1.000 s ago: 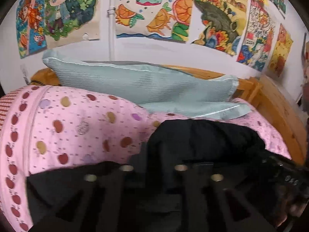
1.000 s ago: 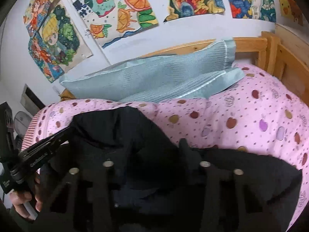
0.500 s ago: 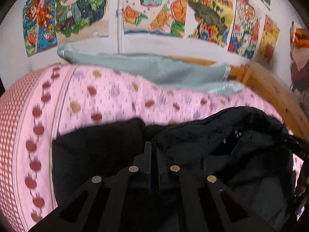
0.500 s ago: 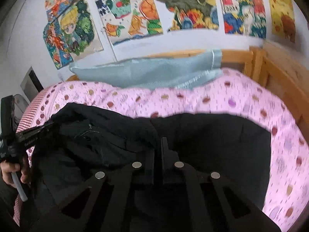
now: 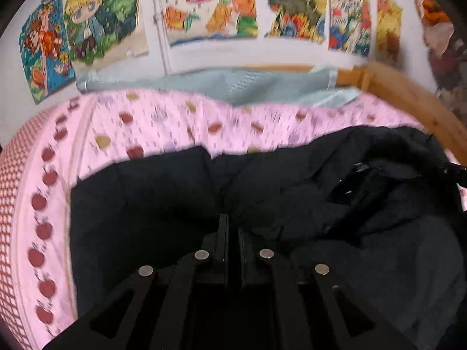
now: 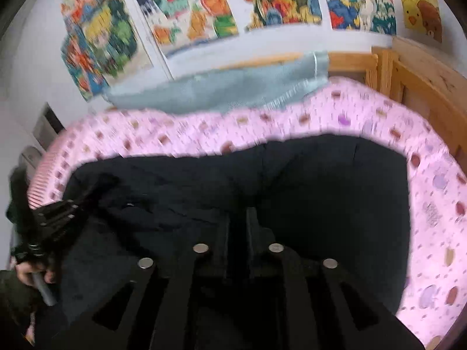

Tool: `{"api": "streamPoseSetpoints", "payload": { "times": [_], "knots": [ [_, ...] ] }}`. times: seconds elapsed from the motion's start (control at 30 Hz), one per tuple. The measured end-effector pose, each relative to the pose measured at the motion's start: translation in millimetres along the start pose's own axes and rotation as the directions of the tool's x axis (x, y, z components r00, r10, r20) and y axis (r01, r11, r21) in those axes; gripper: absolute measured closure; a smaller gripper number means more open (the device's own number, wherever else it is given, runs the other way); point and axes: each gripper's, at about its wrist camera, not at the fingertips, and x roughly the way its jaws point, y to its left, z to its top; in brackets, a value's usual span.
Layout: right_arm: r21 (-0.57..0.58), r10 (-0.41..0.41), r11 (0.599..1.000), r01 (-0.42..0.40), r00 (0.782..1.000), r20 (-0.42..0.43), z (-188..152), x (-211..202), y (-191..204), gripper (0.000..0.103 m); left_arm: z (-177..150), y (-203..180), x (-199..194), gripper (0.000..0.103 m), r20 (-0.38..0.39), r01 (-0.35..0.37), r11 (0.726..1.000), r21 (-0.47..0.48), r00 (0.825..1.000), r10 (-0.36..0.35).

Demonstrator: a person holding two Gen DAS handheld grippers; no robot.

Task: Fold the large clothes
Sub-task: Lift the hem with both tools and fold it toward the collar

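Since the earlier frames, both grippers have drawn back and lowered, so far more of the black garment now shows spread over the pink bedspread, where a second ago it was bunched up close against the cameras. In the left wrist view the left gripper has its fingers pressed nearly together with only a thin slit between them, and dark cloth lies right at and under the tips; against black on black it cannot be told whether a fold is pinched there. In the right wrist view the right gripper shows its fingers drawn close with a narrow gap, the tips sitting on the middle of the garment, and again any pinched cloth is lost in the dark. Both grippers point toward the head of the bed, held low over the near edge of the garment. The left gripper also appears at the left edge of the right view, angled toward the cloth, with the person's hand around its handle. The garment looks flat and smooth on its outer parts and rumpled into heaped folds between the two grippers. Beyond it lies a pale green pillow against the wooden bed frame, with colourful posters on the wall. Both views are blurred.
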Motion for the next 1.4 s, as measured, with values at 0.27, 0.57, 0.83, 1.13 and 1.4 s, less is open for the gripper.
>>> {"api": "streamPoseSetpoints", "payload": {
  "times": [0.27, 0.57, 0.83, 1.13, 1.4],
  "knots": [
    [0.086, 0.152, 0.984, -0.156, 0.987, 0.056, 67, 15, 5, 0.064, 50, 40, -30, 0.095, 0.204, 0.252, 0.94, -0.23, 0.957, -0.206],
    [-0.192, 0.144, 0.963, -0.187, 0.965, -0.218, 16, 64, 53, 0.093, 76, -18, 25, 0.094, 0.006, 0.412, 0.908, -0.077, 0.911, -0.413],
    [-0.261, 0.074, 0.952, -0.159, 0.949, -0.307, -12, 88, 39, 0.098, 25, -59, 58, 0.097, -0.224, 0.379, 0.911, 0.161, 0.913, -0.34],
    [-0.141, 0.142, 0.973, -0.184, 0.953, -0.267, -33, 128, 15, 0.103, 0, -72, 102, 0.099, -0.239, 0.306, 0.942, 0.141, 0.933, -0.267],
    [-0.167, 0.149, 0.972, -0.163, 0.984, -0.095, -48, 94, 22, 0.102, -2, -65, 60, 0.099, -0.093, 0.26, 0.954, 0.151, 0.964, -0.248]
  ]
}}
